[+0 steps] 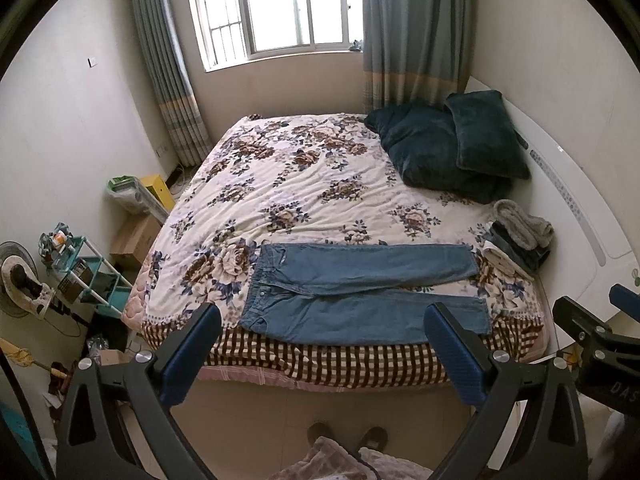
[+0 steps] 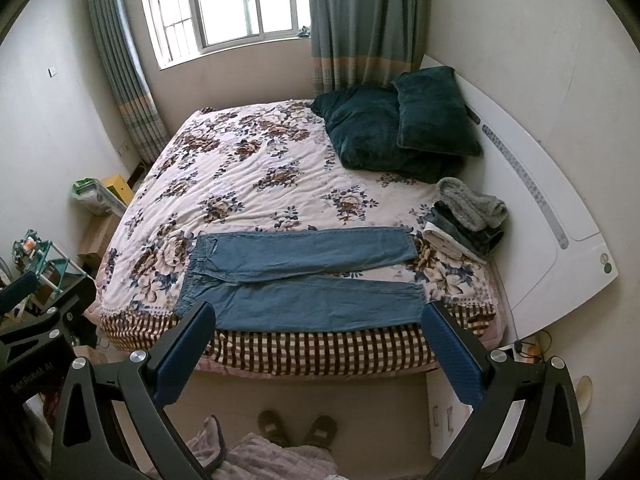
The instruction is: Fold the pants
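The jeans lie flat along the near edge of the bed, waistband on the left, legs stretching right toward a pile of folded clothes. Left tool and right tool hang wide open above the floor before the bed, holding nothing.

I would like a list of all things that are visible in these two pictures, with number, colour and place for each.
jeans: 1, blue, spread flat along the near edge of the bed, waist to the left
bed cover: 1, white with brown and blue flowers, over the bed
pillows: 2, dark green, far right corner of the bed
clothes pile: 1, grey, dark and white, right of the jeans
curtains: 2, grey-blue, beside the window
window: 1, white frame, far wall
shelf cart: 1, teal, floor left of the bed
slippers: 2, brown, floor before the bed
left gripper: 1, black with blue pads, open, above the floor
right gripper: 1, same colours, open
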`<state>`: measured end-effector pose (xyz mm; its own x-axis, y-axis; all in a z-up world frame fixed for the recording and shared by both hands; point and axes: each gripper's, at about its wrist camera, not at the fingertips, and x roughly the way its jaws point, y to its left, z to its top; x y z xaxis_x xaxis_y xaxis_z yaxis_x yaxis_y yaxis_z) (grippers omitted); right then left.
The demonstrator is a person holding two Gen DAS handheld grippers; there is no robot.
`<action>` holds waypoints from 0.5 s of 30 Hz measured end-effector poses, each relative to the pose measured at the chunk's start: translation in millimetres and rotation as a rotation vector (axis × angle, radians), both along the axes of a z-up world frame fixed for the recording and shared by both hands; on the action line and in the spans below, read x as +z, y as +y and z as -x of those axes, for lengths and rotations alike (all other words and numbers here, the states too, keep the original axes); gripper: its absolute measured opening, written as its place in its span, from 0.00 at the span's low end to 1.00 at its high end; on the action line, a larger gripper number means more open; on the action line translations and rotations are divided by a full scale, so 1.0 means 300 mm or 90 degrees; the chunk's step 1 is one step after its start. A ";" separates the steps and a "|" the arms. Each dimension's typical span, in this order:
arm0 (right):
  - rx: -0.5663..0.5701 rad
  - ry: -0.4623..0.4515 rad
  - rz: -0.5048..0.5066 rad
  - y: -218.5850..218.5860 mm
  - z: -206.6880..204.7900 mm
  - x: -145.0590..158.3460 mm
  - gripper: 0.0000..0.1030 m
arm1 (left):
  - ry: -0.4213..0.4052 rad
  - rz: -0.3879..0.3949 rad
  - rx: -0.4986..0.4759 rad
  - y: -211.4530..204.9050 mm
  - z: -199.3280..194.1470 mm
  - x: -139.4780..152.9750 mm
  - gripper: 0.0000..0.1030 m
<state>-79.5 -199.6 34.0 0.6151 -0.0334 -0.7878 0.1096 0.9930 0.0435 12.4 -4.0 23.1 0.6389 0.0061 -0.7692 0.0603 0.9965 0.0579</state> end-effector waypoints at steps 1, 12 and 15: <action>0.000 0.000 0.000 0.001 0.000 0.001 1.00 | 0.000 0.001 0.001 0.000 0.002 -0.001 1.00; 0.000 0.000 -0.002 0.003 0.003 -0.002 1.00 | -0.001 0.001 0.001 0.001 0.002 0.000 1.00; 0.000 0.001 -0.002 0.012 0.006 -0.003 1.00 | -0.002 0.001 0.001 0.003 0.002 -0.001 1.00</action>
<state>-81.2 -195.9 33.2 0.6143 -0.0313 -0.7885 0.1099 0.9929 0.0463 11.7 -3.1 22.7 0.6410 0.0058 -0.7675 0.0589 0.9966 0.0567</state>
